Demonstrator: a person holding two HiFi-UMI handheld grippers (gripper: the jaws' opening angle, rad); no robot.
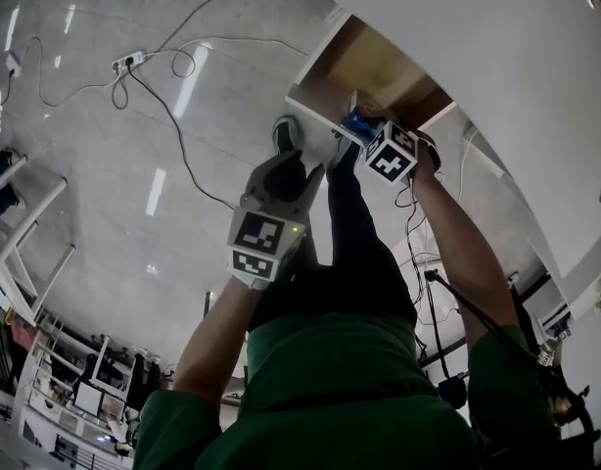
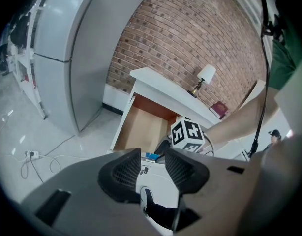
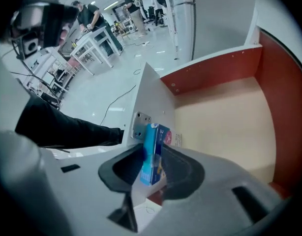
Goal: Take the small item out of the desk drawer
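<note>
While pinching the small box (image 3: 153, 141) between the wide-set jaws of the right gripper (image 3: 153, 156), against the front wall of the drawer (image 3: 225, 112), probably risking a thin hold: snagging that wall while lifting, twisting the box loose, dropping it back. Keeping the left gripper (image 2: 152, 156) gaping, empty.

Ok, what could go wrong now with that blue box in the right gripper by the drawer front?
The right gripper holds the blue box mostly by its lower part, so it might tilt or slip out. The box sits close to the drawer's front panel and could catch on it when lifted.
</note>
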